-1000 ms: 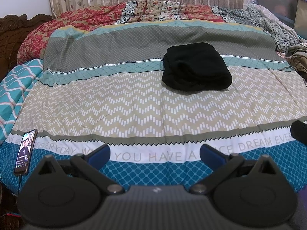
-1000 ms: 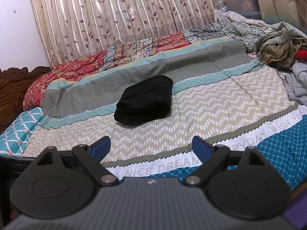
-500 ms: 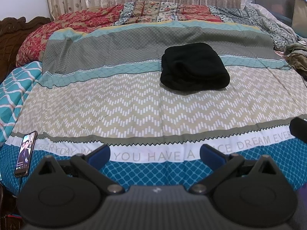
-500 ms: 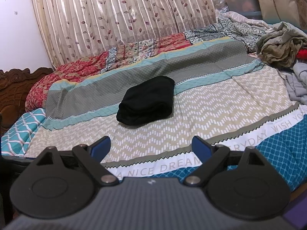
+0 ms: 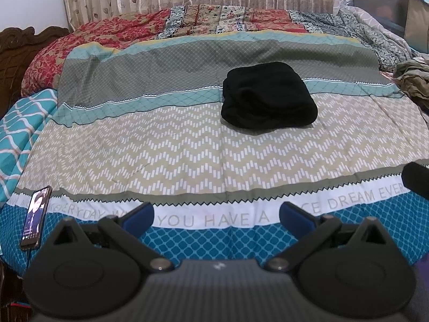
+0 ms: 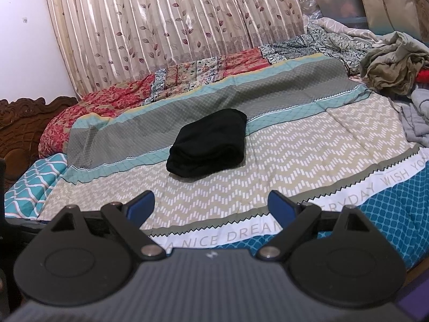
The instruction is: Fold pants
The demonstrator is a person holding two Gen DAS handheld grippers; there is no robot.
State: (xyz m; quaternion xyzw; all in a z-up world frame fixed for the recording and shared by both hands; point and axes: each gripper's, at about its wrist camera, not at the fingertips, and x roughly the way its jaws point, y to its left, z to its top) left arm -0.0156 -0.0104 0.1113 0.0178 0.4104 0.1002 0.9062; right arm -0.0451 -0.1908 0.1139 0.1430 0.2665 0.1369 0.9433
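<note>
The black pants [image 5: 268, 99] lie folded in a compact bundle on the patterned bedspread [image 5: 174, 147], toward the bed's middle. They also show in the right wrist view [image 6: 207, 143]. My left gripper [image 5: 216, 216] is open and empty, held back over the bed's near edge, well short of the pants. My right gripper [image 6: 211, 205] is open and empty, also near the front edge, apart from the pants. Part of the right gripper [image 5: 415, 177] shows at the right edge of the left wrist view.
A phone [image 5: 36, 224] lies at the bed's near left corner. A pile of loose clothes [image 6: 394, 67] sits at the right side. A red floral quilt [image 5: 107, 35] and curtains [image 6: 174, 18] are at the back. A carved wooden headboard [image 6: 24, 123] stands at the left.
Both grippers have drifted slightly; the view shifts a little. The pants have not moved and both grippers stay open.
</note>
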